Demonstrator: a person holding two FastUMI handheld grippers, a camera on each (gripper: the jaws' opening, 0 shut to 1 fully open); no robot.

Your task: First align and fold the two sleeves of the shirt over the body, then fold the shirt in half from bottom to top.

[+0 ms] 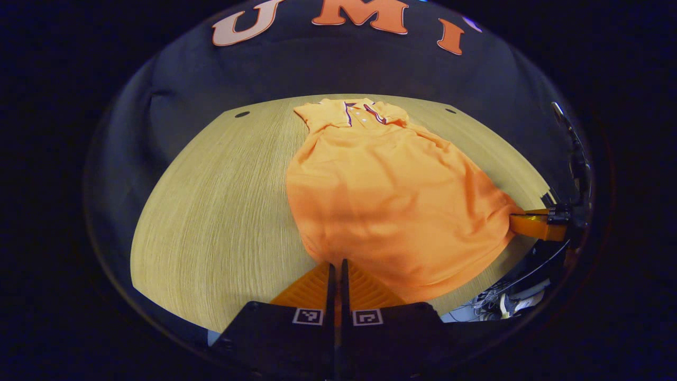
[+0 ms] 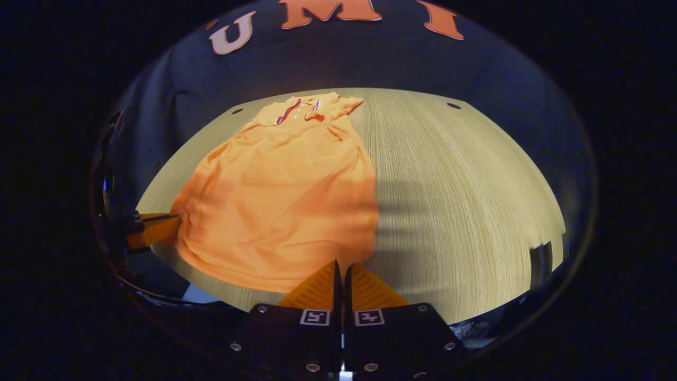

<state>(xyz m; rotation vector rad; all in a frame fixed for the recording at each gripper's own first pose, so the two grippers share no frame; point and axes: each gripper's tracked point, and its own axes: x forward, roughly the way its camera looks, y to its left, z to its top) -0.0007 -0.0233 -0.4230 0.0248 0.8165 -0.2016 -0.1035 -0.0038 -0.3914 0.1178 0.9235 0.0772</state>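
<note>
Pale wood-grain tabletop (image 1: 211,211) runs back to the black cloth wall in the left gripper view, and an orange polo shirt (image 1: 386,196) lies on it with its collar (image 1: 362,112) at the far end and its hem toward the camera. The sleeves look already folded in over the body, so the shirt reads as a long narrow shape. The left gripper (image 1: 337,264) sits at the near hem corner with its two fingers pressed together on the fabric edge. At the right edge, the right gripper (image 1: 515,219) pinches the other hem corner. In the right gripper view, the same tabletop (image 2: 465,201) stretches bare to the right of the polo shirt (image 2: 285,196), whose collar (image 2: 301,110) points away. The right gripper (image 2: 341,264) has its fingers closed on the near hem corner, and the left gripper (image 2: 172,219) shows at the left edge, clamped on the far hem corner.
</note>
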